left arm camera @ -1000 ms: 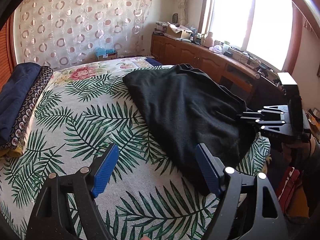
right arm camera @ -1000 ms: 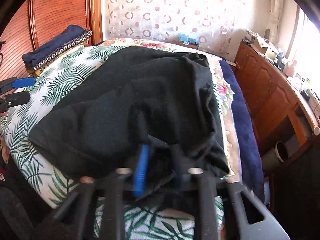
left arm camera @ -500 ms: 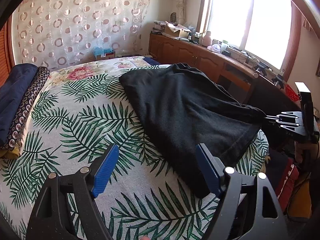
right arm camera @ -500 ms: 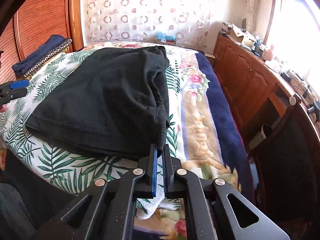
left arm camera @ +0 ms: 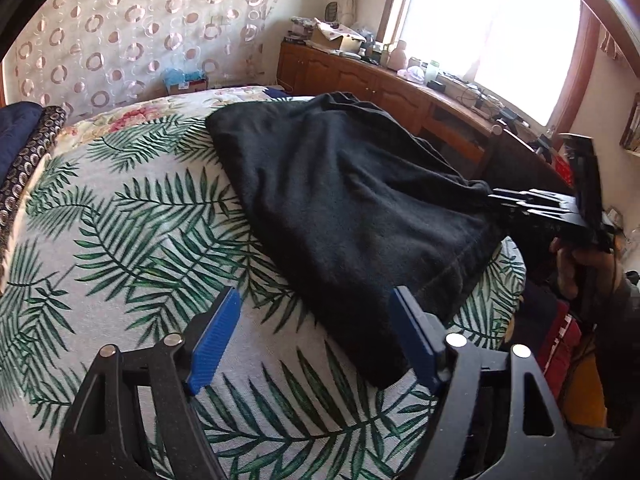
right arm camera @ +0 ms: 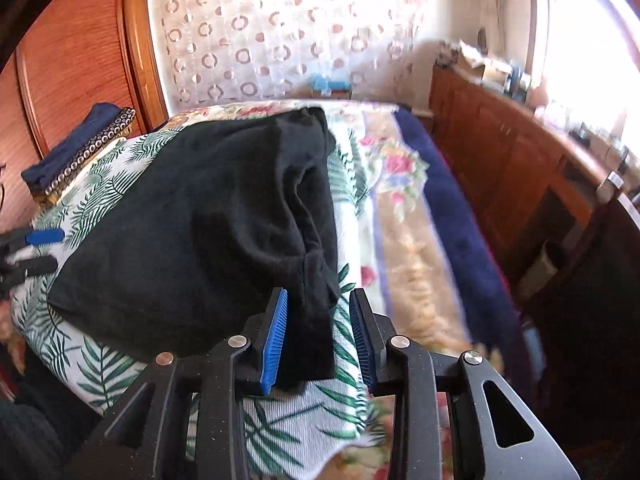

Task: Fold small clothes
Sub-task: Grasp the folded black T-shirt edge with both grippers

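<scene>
Right wrist view, right gripper [right arm camera: 318, 336] jaws just parted around black garment [right arm camera: 208, 216] corner, left gripper [left arm camera: 316, 344] open, empty, no legible writing

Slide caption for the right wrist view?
Right gripper jaws just opened around a corner of the black garment on the leaf-print bedspread.

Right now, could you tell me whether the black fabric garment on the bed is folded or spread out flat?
Folded, loosely: the black fabric garment lies doubled over, a thick rumpled fold along its right edge on the palm-leaf bedspread.
</scene>
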The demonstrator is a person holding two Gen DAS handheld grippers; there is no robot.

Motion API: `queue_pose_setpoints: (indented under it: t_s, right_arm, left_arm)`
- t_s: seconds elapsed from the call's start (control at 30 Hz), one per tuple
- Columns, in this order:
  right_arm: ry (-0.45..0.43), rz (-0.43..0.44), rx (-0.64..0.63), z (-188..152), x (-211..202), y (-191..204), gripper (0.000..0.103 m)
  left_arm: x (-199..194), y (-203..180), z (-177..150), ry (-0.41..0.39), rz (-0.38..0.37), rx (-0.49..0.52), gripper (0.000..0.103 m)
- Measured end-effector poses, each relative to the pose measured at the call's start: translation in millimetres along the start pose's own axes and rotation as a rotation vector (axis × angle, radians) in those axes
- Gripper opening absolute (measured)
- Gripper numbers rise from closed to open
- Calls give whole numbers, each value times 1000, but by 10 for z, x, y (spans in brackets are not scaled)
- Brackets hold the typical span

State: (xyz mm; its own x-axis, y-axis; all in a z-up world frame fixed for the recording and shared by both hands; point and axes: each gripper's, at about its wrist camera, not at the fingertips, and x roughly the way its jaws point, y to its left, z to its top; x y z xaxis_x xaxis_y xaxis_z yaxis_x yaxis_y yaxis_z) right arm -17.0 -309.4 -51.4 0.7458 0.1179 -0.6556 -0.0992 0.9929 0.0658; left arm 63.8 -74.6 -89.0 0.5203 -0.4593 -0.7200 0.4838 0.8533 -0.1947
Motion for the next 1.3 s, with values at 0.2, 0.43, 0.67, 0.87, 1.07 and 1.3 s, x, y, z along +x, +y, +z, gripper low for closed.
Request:
queue_pose_setpoints:
  t_s: [0.2, 0.43, 0.67, 0.87, 1.07, 1.3]
  right_arm:
    - [36, 36, 12, -2, 82, -28, 33]
    - [43, 33, 24, 20, 71, -83, 43]
    - [47, 64, 31, 3, 75, -41, 43]
    - [70, 108, 24, 3, 55, -11, 40]
    - [39, 174, 48, 9, 54, -39, 11]
    - [-150, 176, 37, 274, -397, 8, 9]
  left_arm:
    - [66, -52, -34, 20, -8, 4, 55]
    - [165, -71, -67, 51, -23, 1, 53]
    - [210, -72, -86, 67, -29, -3, 53]
    - [217, -78, -80, 67, -28, -2, 53]
    - [228, -95, -88, 72, -89, -8, 24]
    - [-145, -148, 173, -68, -89, 7, 9]
